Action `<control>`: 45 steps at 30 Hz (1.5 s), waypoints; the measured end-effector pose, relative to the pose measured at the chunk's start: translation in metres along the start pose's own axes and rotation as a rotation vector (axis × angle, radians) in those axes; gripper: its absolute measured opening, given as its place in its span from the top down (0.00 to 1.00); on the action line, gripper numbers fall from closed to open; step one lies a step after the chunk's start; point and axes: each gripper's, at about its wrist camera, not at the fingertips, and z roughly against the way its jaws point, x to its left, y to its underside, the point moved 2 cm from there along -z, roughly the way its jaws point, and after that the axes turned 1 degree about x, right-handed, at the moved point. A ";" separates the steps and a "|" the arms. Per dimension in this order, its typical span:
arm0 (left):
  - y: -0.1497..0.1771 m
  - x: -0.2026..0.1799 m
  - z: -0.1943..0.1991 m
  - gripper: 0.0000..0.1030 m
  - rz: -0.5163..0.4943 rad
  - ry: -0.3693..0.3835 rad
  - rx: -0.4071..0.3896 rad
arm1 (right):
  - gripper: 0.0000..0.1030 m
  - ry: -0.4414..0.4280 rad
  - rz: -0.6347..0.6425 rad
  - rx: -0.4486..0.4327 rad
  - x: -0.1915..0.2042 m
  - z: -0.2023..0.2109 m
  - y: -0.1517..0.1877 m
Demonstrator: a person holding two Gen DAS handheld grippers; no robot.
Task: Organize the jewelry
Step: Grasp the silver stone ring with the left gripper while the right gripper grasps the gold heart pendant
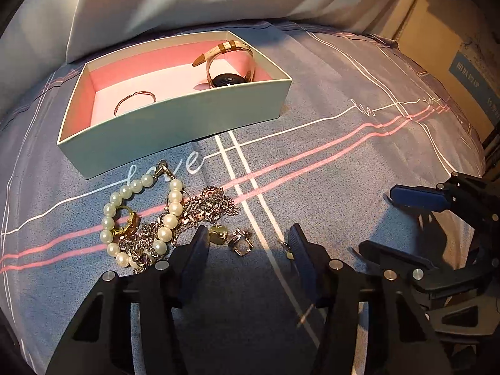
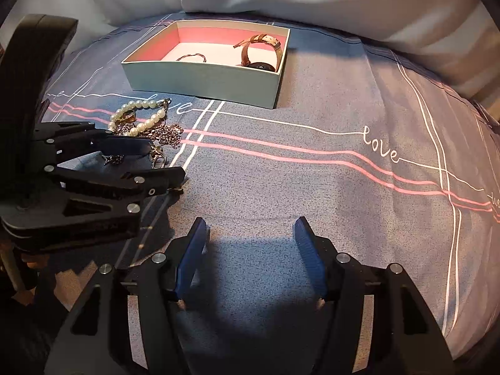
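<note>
Watch point(image 1: 229, 62) and bangle point(image 1: 135, 101) already sit in the box point(image 1: 175, 118); my left gripper point(image 1: 248, 243) hovers wide over the earrings point(image 1: 231, 239) beside the pearls point(image 1: 137, 215), right gripper point(image 2: 250, 243) wide, empty; next I'd pinch one earring

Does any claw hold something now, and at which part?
Nothing is held. Left claw is open over the small gold pieces; right claw is open over bare bedsheet.

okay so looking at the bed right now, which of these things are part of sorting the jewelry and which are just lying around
Part of the job:
box
watch and bangle, both in the box
pearl bracelet
tangled chains
gold ring
small clasp piece
left gripper, open beside the pile

Just lying about:
pillow
bedsheet
cardboard carton
</note>
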 end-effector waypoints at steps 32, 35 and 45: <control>0.021 0.030 0.043 0.84 0.127 0.043 -0.054 | 0.81 -0.083 0.125 0.011 0.043 -0.030 -0.024; 0.021 0.030 0.044 0.84 0.128 0.044 -0.055 | 0.83 -0.069 0.134 0.006 0.047 -0.030 -0.024; 0.021 0.029 0.047 0.84 0.127 0.039 -0.057 | 0.86 -0.096 0.089 -0.004 0.044 -0.024 -0.028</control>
